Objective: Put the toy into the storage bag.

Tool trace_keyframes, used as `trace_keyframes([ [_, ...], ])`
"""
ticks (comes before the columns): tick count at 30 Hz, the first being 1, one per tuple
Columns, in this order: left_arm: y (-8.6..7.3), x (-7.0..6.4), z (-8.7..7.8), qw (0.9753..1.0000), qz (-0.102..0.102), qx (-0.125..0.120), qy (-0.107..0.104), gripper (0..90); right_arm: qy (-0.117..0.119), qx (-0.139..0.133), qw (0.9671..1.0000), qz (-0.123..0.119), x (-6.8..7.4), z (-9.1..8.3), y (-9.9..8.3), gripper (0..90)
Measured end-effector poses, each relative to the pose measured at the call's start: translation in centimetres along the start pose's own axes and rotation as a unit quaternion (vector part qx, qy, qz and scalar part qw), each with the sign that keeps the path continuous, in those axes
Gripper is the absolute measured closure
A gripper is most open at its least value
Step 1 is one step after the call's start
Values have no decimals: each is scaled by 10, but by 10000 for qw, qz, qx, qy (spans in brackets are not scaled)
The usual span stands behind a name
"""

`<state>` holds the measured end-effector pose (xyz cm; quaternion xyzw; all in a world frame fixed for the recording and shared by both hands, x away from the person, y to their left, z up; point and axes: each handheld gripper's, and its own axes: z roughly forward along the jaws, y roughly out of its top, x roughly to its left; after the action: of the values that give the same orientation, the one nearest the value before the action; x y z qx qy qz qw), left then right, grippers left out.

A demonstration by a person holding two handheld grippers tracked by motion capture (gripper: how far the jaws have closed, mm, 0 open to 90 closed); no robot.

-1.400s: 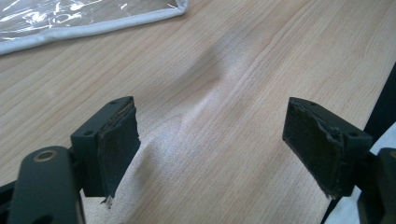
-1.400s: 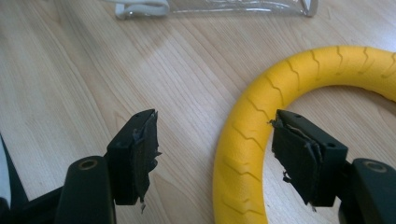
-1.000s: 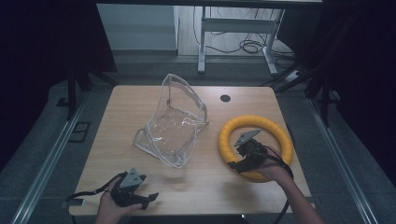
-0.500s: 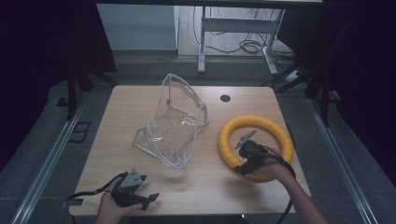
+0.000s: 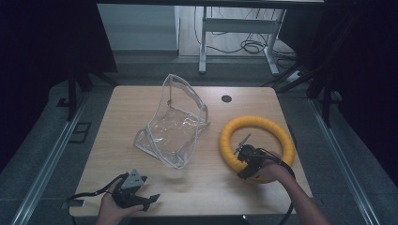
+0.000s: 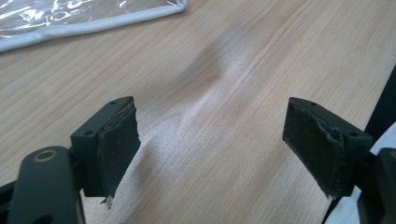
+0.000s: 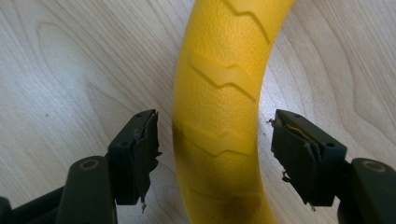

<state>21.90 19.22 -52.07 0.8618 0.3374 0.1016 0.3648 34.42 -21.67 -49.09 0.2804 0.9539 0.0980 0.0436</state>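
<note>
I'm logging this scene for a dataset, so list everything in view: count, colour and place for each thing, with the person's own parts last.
Clear plastic zip pouch with white piping: one, transparent, table centre, partly standing.
Yellow ridged ring: one, yellow, flat on the table's right side.
Light wooden table: one, pale wood, with a small dark round spot near the far edge.
White-legged desk with cables: one, on the floor beyond the table.
Left tool: one, black, open over bare wood at the near-left corner.
Right tool: one, black, open astride the ring's tube.
Hands: two, at the near edge.
</note>
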Motion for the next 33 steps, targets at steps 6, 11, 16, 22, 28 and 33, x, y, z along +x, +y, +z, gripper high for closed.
trace_keyframes([
  [6, 0, 0, 1, 10000, 21, 25, 2, 184, 3, 164, 9998, -63, -1, 5, 1, 389],
  [11, 0, 0, 1, 10000, 24, 23, -2, 184, -4, 281, 9995, -114, 0, 9, 2, 464],
  [16, 0, 0, 1, 10000, 10, 15, -12, 183, 191, 382, 9988, -228, -4, 10, 4, 510],
  [22, 0, 0, 0, 10000, 15, 1, 6, 183, 142, 416, 9985, -318, -3, 8, 6, 518],
  [28, 0, 0, 0, 10000, 15, -9, 4, 184, 227, -46, 9995, -191, -8, -11, 5, 520],
  [33, 1, 1, -1, 10000, 1, -30, 8, 184, 278, -345, 9990, -39, -13, -27, 5, 522],
])
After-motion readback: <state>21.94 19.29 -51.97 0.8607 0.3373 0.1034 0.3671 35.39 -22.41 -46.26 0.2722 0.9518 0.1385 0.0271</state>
